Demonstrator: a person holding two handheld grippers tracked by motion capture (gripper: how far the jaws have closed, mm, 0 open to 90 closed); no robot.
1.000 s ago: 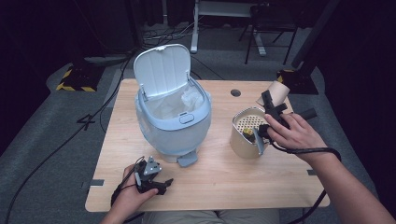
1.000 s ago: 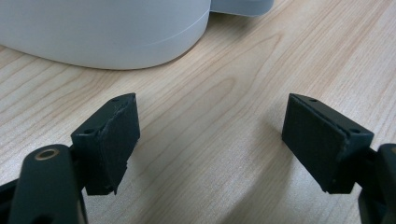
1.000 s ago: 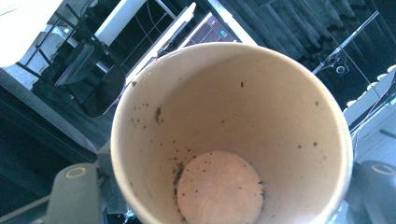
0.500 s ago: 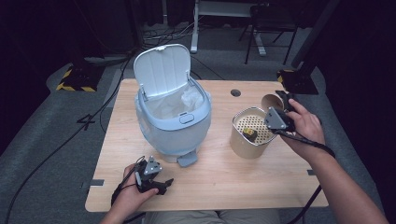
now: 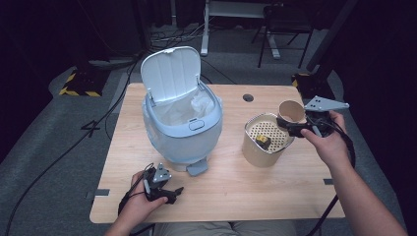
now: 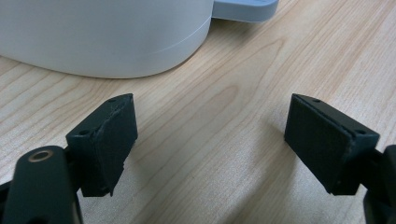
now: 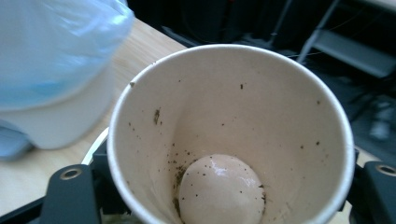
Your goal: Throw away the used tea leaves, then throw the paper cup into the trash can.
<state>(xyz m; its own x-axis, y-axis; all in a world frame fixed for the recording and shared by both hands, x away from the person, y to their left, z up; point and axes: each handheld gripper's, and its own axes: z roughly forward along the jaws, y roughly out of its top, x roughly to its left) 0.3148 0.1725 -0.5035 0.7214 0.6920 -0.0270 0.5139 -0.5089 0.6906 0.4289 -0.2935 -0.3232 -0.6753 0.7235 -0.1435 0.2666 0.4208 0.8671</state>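
— Cup [image 5: 291, 111]: where is it sitting?
— I'm gripping it between the right gripper's [image 5: 295, 129] jaws, tipped on its side above the strainer can [image 5: 264, 142], mouth facing the bin [image 5: 182, 129].
— And the left gripper [image 5: 166, 191]?
— I'm resting it wide open, holding nothing, on the table [image 5: 255, 189].

A pale marking shaped like the digit 4 stands on the grey carpeted floor [image 5: 59, 147], just left of the light wooden table [image 5: 275, 182]. Nothing else in view carries readable text, labels or brand names.
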